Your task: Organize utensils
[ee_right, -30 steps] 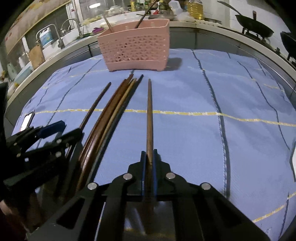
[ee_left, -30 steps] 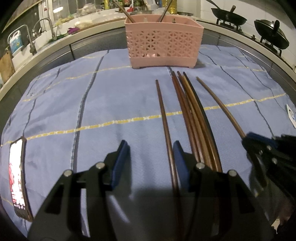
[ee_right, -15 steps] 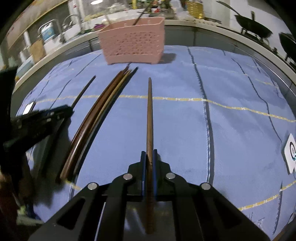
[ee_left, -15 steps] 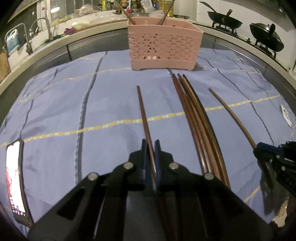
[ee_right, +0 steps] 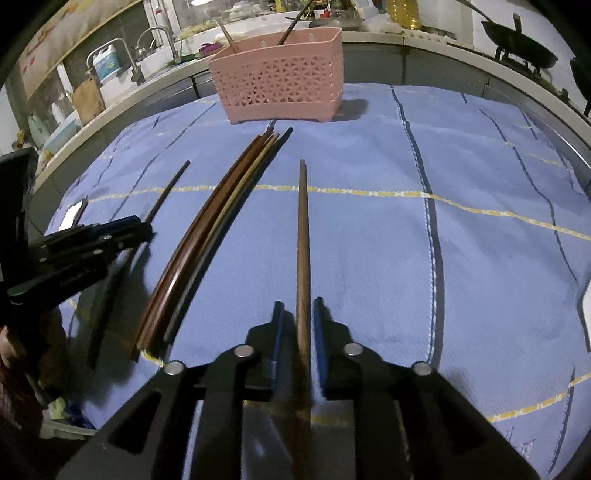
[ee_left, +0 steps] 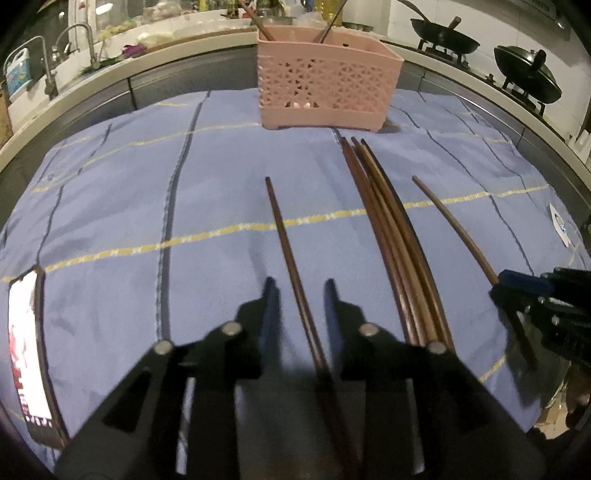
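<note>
— Near the front edge of the surface, what are the two grippers doing?

— The left gripper (ee_left: pixel 299 295) has its jaws apart and opening, with a single dark chopstick (ee_left: pixel 286 243) lying between them on the blue cloth (ee_left: pixel 110 206); the pads do not press on it. The right gripper (ee_right: pixel 298 314) is the same: jaws apart and opening, a brown chopstick (ee_right: pixel 303 229) running between them untouched.

— Where are the other utensils?

— A bundle of chopsticks (ee_left: pixel 384 221) lies between the two grippers, their far tips close to the pink basket (ee_left: pixel 328 92). The basket stands at the far edge of the cloth, at its middle, with two utensils standing upright inside.

— Anything else on the cloth?

— A phone (ee_left: pixel 27 354) with a lit screen lies at the left edge, near the front corner. A white tag (ee_left: pixel 559 223) sits at the right edge.

— And beyond the surface?

— Two woks (ee_left: pixel 447 35) on a stove at the far right, and taps (ee_left: pixel 79 40) over a sink at the far left.
</note>
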